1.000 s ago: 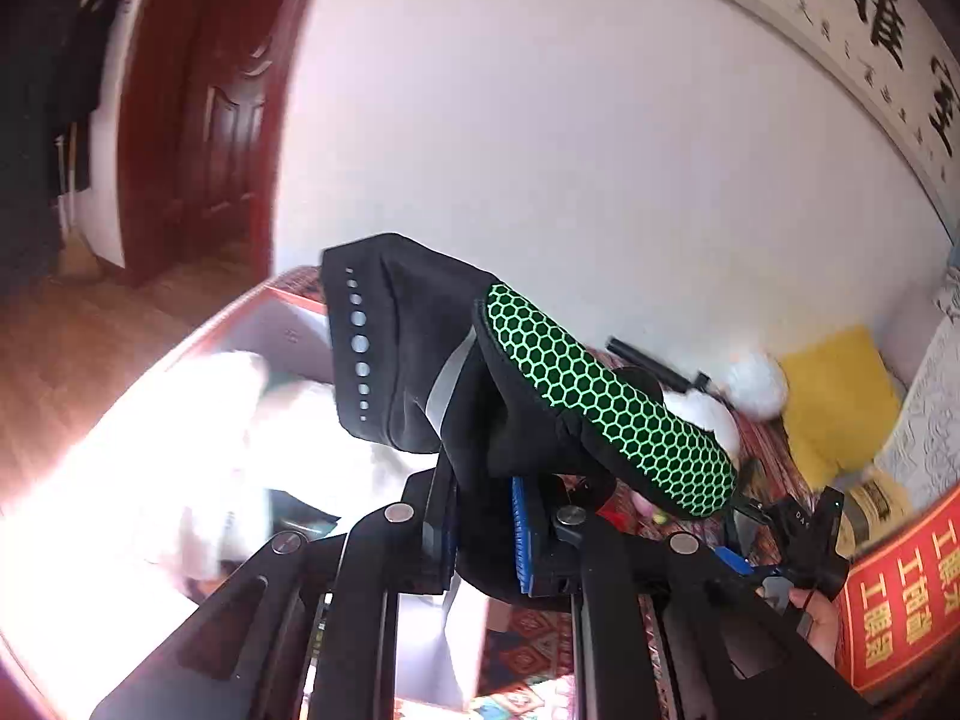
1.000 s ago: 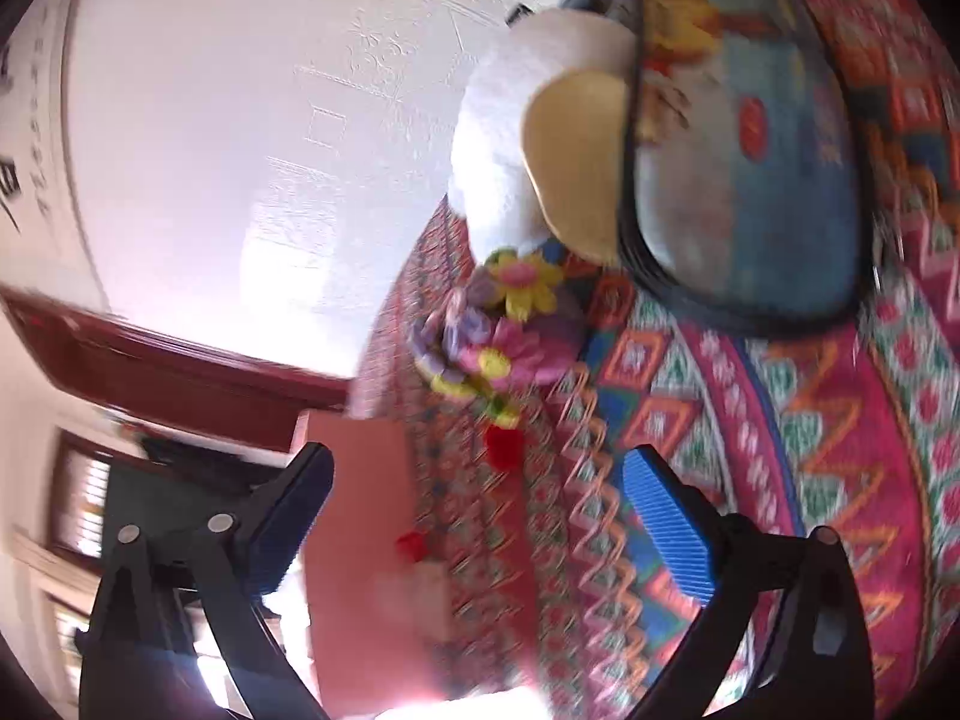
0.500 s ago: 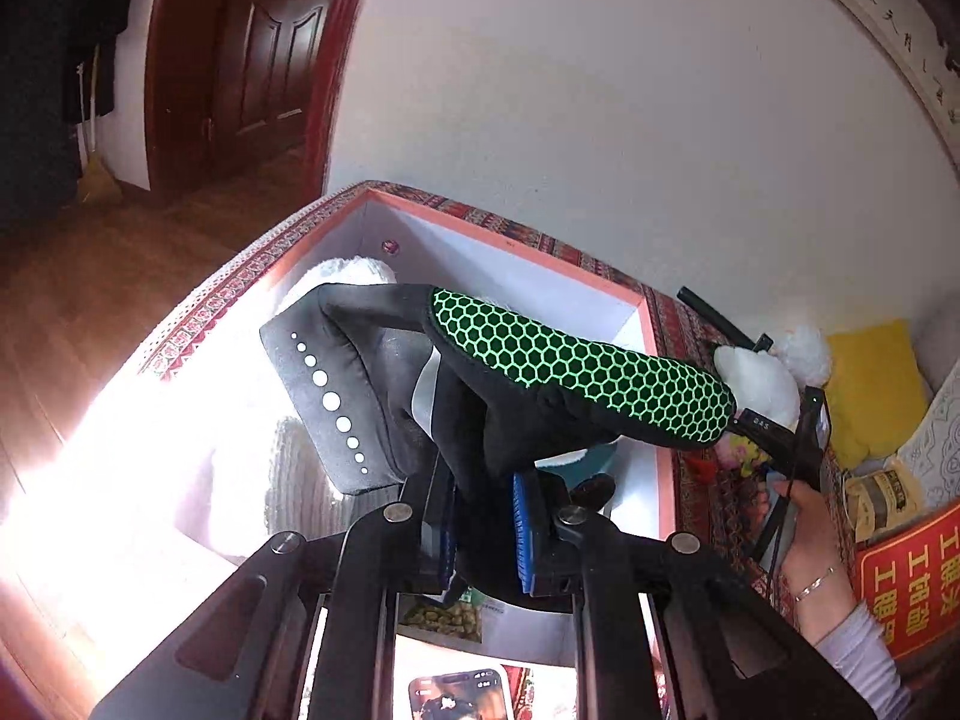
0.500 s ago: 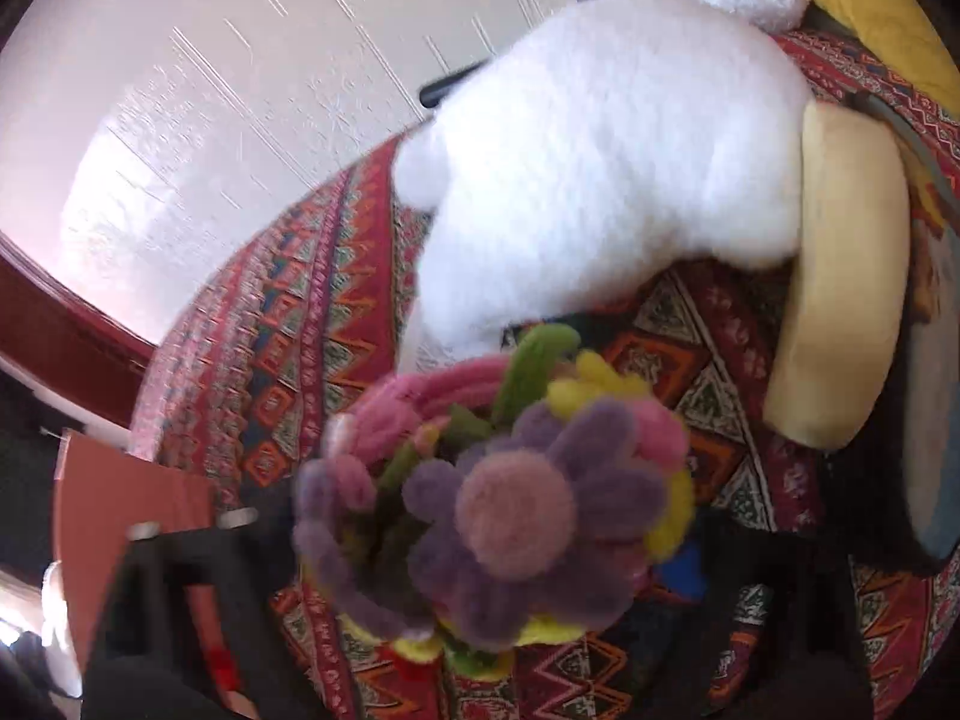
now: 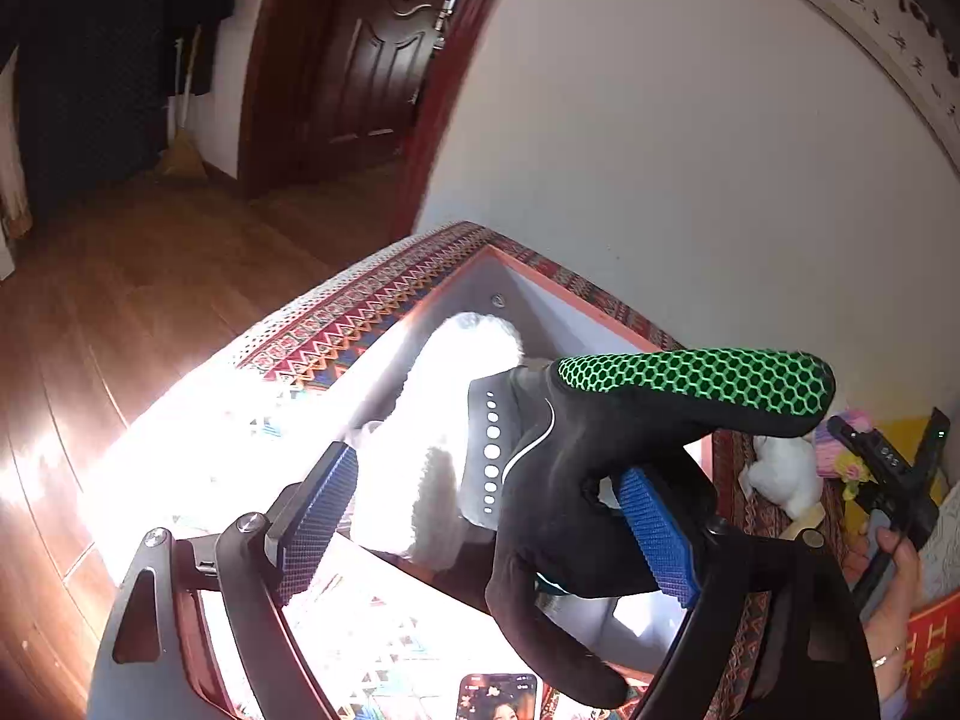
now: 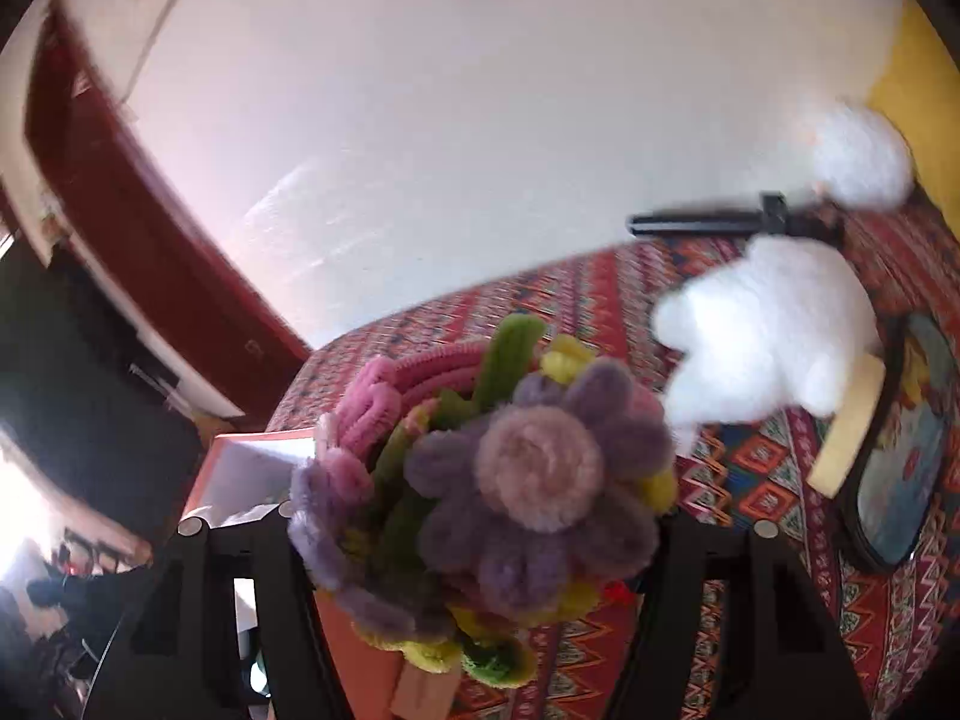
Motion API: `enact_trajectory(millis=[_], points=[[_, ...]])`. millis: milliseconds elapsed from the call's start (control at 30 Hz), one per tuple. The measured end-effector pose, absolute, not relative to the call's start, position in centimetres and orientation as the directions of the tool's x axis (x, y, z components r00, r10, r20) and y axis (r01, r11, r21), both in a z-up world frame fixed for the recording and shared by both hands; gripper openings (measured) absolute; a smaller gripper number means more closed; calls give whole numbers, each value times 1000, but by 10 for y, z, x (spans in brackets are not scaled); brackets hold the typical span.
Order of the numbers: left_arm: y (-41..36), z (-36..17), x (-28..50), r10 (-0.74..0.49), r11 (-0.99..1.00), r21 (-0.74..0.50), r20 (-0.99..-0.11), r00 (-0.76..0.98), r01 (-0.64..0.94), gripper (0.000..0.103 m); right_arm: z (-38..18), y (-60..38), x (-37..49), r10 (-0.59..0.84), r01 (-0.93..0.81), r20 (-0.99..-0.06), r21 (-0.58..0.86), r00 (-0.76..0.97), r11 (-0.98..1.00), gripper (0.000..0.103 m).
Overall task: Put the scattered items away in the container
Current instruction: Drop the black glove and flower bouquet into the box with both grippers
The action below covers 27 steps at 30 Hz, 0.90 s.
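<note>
A black glove (image 5: 600, 450) with a green honeycomb finger hangs between my left gripper's (image 5: 486, 468) jaws, over the orange-rimmed box (image 5: 600, 315). The jaws are opening and stand wide: the glove leans on the right blue pad only. A white plush (image 5: 432, 420) lies in the box below. My right gripper (image 6: 480, 540) is closing on a pipe-cleaner flower bouquet (image 6: 510, 480), which it holds up off the patterned bedspread (image 6: 750, 480). Its pads are hidden behind the flowers. The box (image 6: 240, 456) shows at lower left in the right wrist view.
A white plush toy (image 6: 768, 336), a black rod (image 6: 702, 222), a white fluffy ball (image 6: 858, 156) and a dark oval cushion (image 6: 900, 450) lie on the bedspread by the white wall. A phone (image 5: 495, 696) lies below the left gripper. Wooden floor and a door are at the left.
The left gripper moved over the box and its jaws opened, freeing the glove. The right gripper closed around the flower bouquet and lifted it off the bedspread.
</note>
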State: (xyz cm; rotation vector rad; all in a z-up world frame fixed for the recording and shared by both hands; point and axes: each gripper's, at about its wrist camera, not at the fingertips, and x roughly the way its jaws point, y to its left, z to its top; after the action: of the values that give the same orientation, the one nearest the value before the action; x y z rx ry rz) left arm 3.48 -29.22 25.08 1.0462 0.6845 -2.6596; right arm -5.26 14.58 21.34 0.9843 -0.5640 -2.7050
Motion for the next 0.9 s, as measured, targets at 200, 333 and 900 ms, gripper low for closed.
enact_trajectory(millis=[200,333,900], points=[[-327,237,37,-61,-834,-343,-721,-690,432,87,246,4,-67,-381,271,-623,268,-683,-924,66],[-351,228,41,-118,-809,-324,-728,-675,490,87,218,-60,-113,-344,274,-707,216,-618,-937,80],[-326,198,4,-379,-854,52,-745,-550,518,87,170,31,9,-536,248,-602,496,-592,-832,85]])
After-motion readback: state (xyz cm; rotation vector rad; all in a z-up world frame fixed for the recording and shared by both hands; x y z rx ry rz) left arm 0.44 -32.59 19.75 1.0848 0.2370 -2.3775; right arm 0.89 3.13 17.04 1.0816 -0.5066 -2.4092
